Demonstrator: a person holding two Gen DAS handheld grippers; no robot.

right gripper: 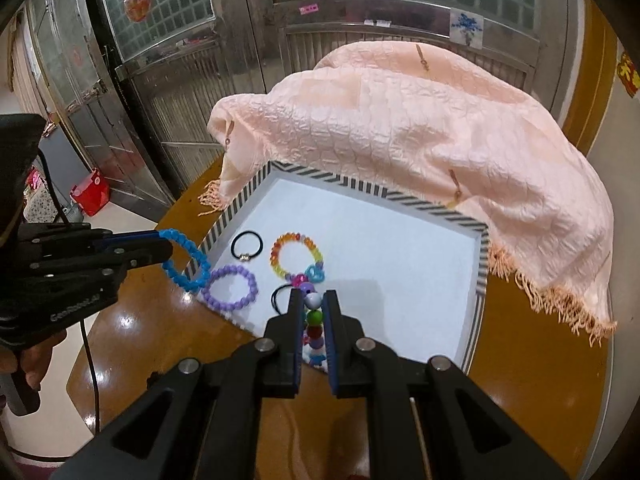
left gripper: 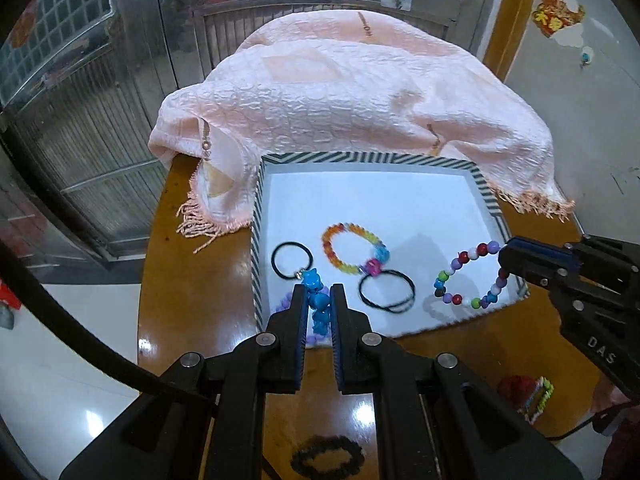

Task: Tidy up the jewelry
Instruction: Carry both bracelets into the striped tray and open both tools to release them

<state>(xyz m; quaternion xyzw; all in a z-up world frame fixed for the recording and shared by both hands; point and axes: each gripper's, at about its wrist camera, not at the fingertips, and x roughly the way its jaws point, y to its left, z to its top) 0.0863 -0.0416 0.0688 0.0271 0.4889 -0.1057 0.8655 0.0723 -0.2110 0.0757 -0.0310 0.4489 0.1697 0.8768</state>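
Two grippers, each clamped on a bead bracelet, at the near edges of a striped tray.

Landmark is the tray (right gripper: pixel 482 264): white floor, striped rim, set on a brown table (left gripper: pixel 200 292). A pink cloth (right gripper: pixel 420 128) is heaped at the tray's far side and drapes over its far rim. The left gripper (left gripper: pixel 319 312) hangs at the tray's near-left corner, jaws pinched on a blue bracelet (right gripper: pixel 186 260) that dangles across the rim there. The right gripper (right gripper: pixel 313 312) sits over the tray's near edge, jaws closed on a mixed-colour bead bracelet (left gripper: pixel 472 276) that hangs above the tray floor. Lying inside the tray: an orange-and-yellow bracelet (right gripper: pixel 294 256) mid-left, a purple bracelet (right gripper: pixel 232 288) in the near-left corner, a black hair tie (right gripper: pixel 247 245) at the left wall, another black hair tie (left gripper: pixel 386 291) near the front.
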